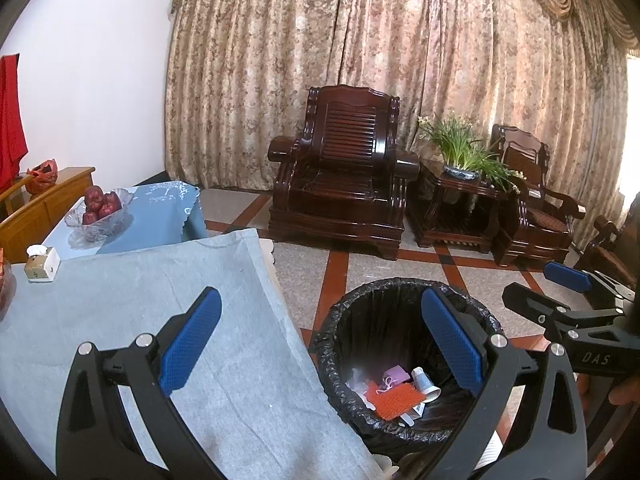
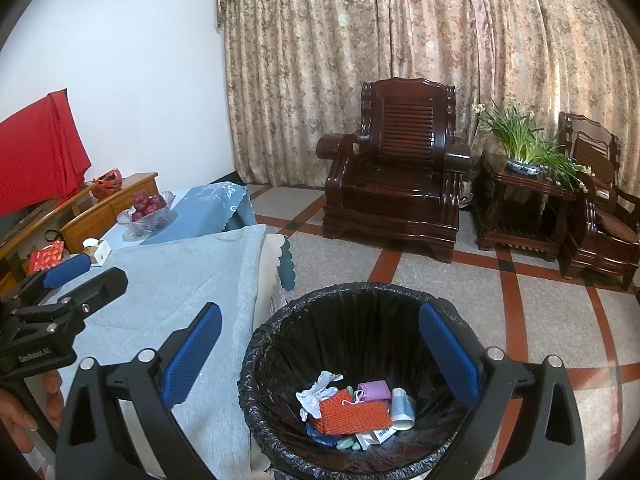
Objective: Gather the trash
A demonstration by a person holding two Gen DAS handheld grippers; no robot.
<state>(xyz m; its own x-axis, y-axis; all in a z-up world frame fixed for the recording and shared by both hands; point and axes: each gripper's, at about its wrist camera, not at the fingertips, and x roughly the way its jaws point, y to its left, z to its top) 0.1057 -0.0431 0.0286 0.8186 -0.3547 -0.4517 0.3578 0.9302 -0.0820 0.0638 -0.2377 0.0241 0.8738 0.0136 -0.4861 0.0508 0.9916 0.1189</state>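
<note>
A trash bin [image 1: 360, 312] lined with a black bag stands on the floor beside the table; it also shows in the right wrist view [image 2: 320, 312]. Inside lie an orange knitted piece [image 2: 354, 416], a crumpled white tissue [image 2: 318, 392], a small purple box [image 2: 374, 391] and a white tube [image 2: 402, 406]. My left gripper [image 1: 320, 344] is open and empty, spanning the table edge and the bin. My right gripper [image 2: 320, 352] is open and empty above the bin. Each gripper shows in the other's view: the right gripper [image 1: 560, 292] and the left gripper [image 2: 80, 276].
A grey cloth [image 1: 140, 320] covers the table. At its far end are a tissue box [image 1: 42, 264] and a glass bowl of red fruit [image 1: 100, 210] on a blue cloth. Dark wooden armchairs [image 1: 344, 168] and a side table with a plant [image 1: 460, 156] stand before the curtains.
</note>
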